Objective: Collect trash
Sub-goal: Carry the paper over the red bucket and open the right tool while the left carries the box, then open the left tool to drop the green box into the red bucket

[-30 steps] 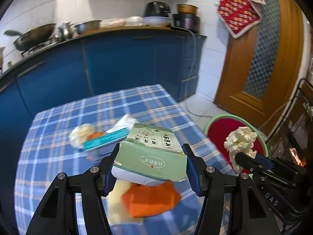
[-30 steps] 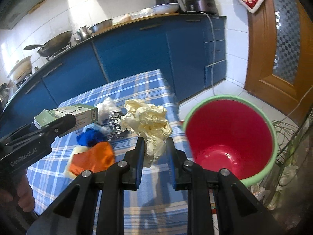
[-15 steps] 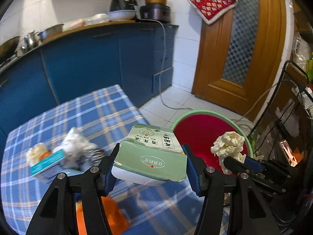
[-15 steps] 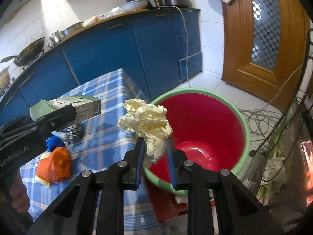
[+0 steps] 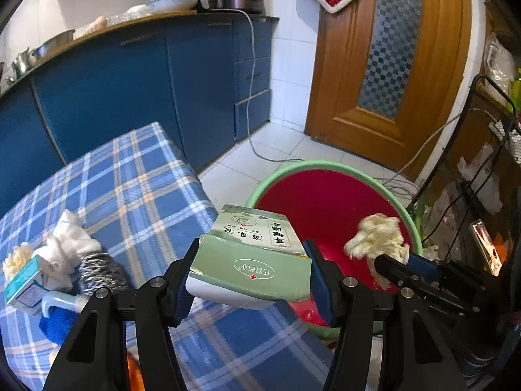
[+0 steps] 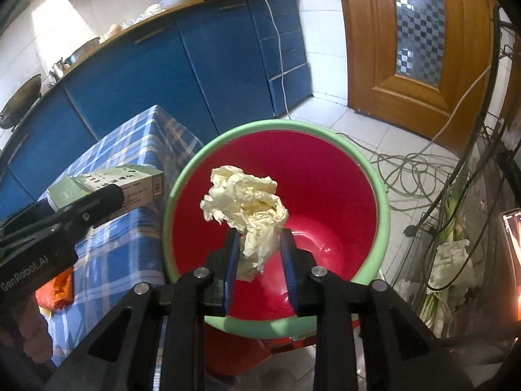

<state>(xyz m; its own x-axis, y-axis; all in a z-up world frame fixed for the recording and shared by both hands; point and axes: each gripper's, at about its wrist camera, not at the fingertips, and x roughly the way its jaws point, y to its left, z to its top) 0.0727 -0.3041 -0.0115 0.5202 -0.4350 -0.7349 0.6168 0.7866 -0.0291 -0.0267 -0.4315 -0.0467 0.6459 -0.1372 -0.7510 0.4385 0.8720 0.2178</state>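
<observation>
My left gripper is shut on a green medicine carton, held over the table's right edge beside the red bin with a green rim. The carton also shows in the right wrist view. My right gripper holds a crumpled cream paper wad over the bin's open mouth; its jaws look slightly parted around the wad. The wad also shows in the left wrist view.
The blue plaid table carries a white tissue, a small teal box, a grey wad and a blue item. Blue cabinets, a wooden door, floor cables and a wire rack surround the bin.
Both grippers have swung right from the table toward the bin. The right gripper with the wad now hangs over the bin's mouth, and its jaws have parted a little.
</observation>
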